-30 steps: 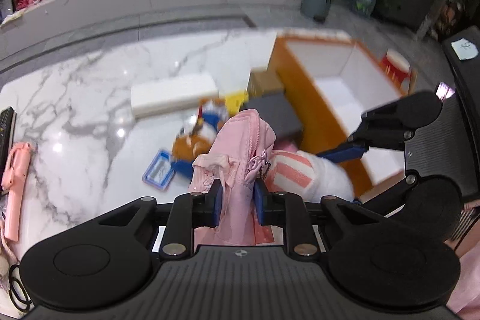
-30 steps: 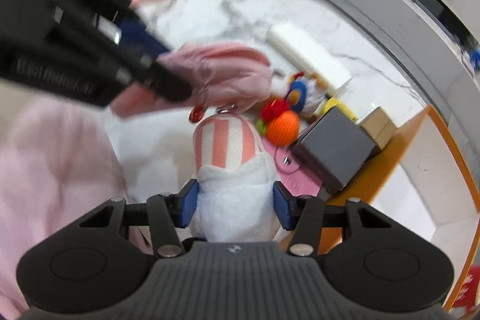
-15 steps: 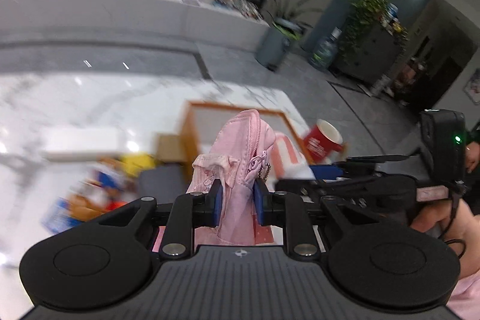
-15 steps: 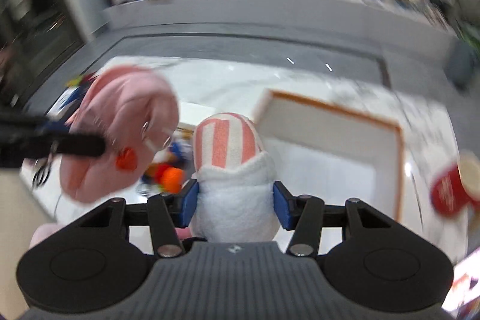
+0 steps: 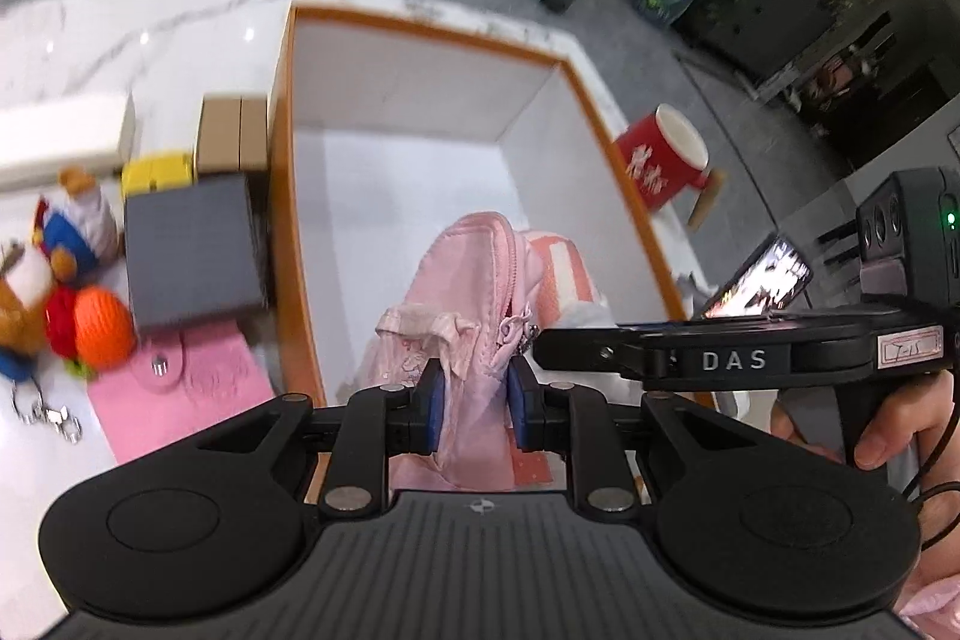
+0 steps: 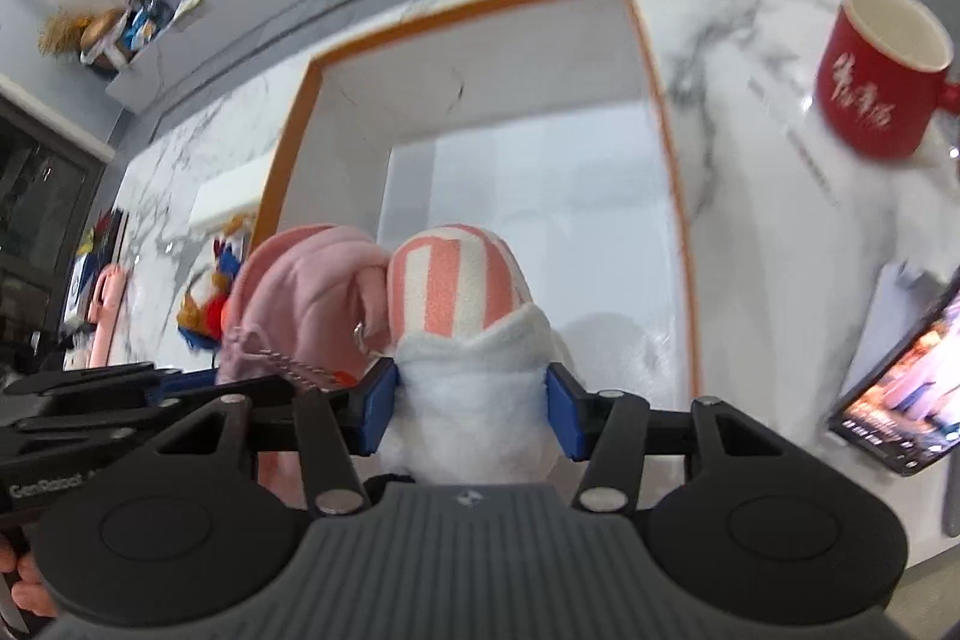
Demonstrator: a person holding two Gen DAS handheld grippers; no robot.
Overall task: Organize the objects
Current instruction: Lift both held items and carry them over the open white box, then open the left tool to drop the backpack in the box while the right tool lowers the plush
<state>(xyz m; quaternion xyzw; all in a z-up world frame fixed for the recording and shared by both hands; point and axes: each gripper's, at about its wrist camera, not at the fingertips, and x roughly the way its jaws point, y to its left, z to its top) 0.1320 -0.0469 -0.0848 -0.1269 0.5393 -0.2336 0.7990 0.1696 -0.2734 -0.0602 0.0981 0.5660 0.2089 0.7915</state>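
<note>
Below both my claws the open box (image 6: pixel 480 112) with the orange rim is bare inside, white floor and walls clear all round, so there is room to come down anywhere in it. My left claw (image 5: pixel 477 400) and right claw (image 6: pixel 471 415) hang side by side over its near end, the pink pouch (image 5: pixel 474 280) and the striped plush toy (image 6: pixel 456 292) pressed together, leaving no gap between them. Left of the box the counter (image 5: pixel 150 46) is crowded: a grey box (image 5: pixel 192 256) and a brown carton (image 5: pixel 231 136) sit against the wall, with toys (image 5: pixel 66 292) beyond. On the right a red mug (image 6: pixel 876 70) and a phone (image 6: pixel 900 400) stand near the rim.
</note>
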